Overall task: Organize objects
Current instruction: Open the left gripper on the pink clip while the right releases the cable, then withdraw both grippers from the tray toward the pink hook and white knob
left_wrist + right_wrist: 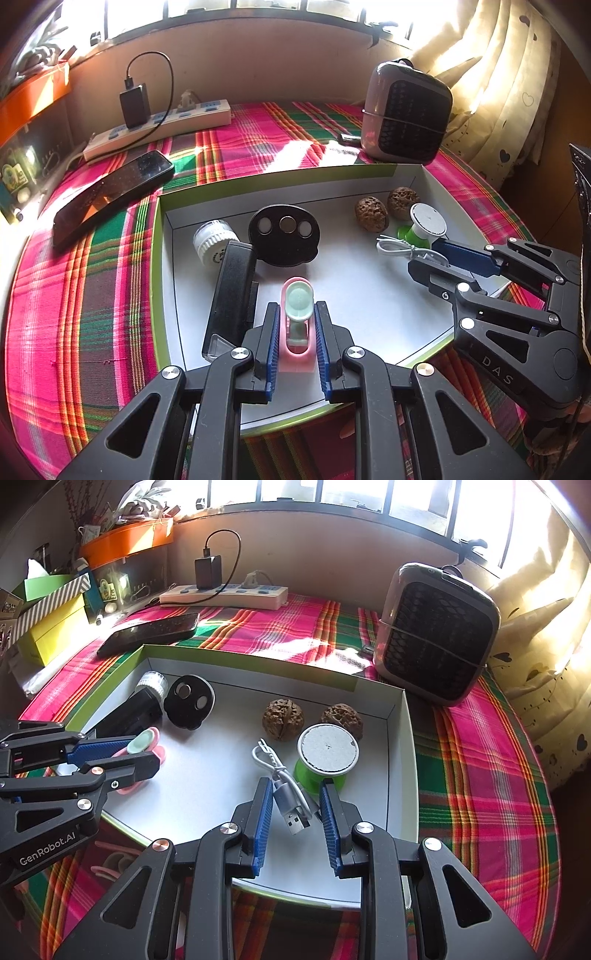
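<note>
You have two walnuts (283,719) in the box, side by side right of centre in the right wrist view; one green spool (327,757) just below them; one white USB cable (284,790) at lower centre; one pink-and-mint clip (298,317) at lower centre of the left wrist view; one black oval disc (283,235) with three round insets; one white ribbed cap (214,242) to its left; one black rectangular block (231,299); outside the box, one phone (110,195), one power strip (159,127), one fan (406,110); one box (280,177) in all.

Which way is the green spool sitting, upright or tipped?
Upright: the green spool stands on one flange on the tray floor, its flat round white end facing up.
</note>
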`<state>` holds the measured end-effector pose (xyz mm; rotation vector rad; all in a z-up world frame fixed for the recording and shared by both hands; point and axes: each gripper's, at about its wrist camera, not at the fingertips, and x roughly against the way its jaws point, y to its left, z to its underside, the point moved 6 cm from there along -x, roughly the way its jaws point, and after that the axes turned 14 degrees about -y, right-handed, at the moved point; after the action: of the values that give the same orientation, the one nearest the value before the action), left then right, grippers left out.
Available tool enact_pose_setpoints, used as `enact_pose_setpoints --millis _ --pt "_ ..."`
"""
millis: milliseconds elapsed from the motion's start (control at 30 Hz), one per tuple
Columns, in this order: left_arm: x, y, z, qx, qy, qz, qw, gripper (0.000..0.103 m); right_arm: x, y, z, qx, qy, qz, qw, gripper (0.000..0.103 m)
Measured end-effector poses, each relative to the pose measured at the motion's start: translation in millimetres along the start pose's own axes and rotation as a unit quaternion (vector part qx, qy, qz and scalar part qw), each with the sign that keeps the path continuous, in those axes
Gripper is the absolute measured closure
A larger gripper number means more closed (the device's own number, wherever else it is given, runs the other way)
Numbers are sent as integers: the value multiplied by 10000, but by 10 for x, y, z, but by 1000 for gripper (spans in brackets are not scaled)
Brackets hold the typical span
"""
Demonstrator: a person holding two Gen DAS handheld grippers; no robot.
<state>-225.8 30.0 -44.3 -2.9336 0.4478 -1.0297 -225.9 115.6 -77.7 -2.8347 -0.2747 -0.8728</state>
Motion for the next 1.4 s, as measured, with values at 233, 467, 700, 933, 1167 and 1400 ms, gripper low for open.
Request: enact_pose_setpoints --millis 233,467,700,933,1167,1400 --pt "17 -22 4 -12 -26 46 10000 78 8 5 5 -34 -4 -17 10000 76" --pt "84 -42 -7 -34 -70 42 10000 71 47 14 -4 -46 -14 -7 10000 76" --pt "183 -46 -24 -45 -146 15 9999 67 130 32 -10 -96 -75 7 9999 67" --pt "373 -54 -20 -73 -269 23 9996 66 284 51 -24 -222 -212 39 9995 67" --pt "629 -49 13 -61 -452 0 9990 66 495 80 2 -477 -400 24 9981 66" --pt "836 -23 127 -55 -538 -61 9985 65 739 162 77 -663 -554 -37 9963 65"
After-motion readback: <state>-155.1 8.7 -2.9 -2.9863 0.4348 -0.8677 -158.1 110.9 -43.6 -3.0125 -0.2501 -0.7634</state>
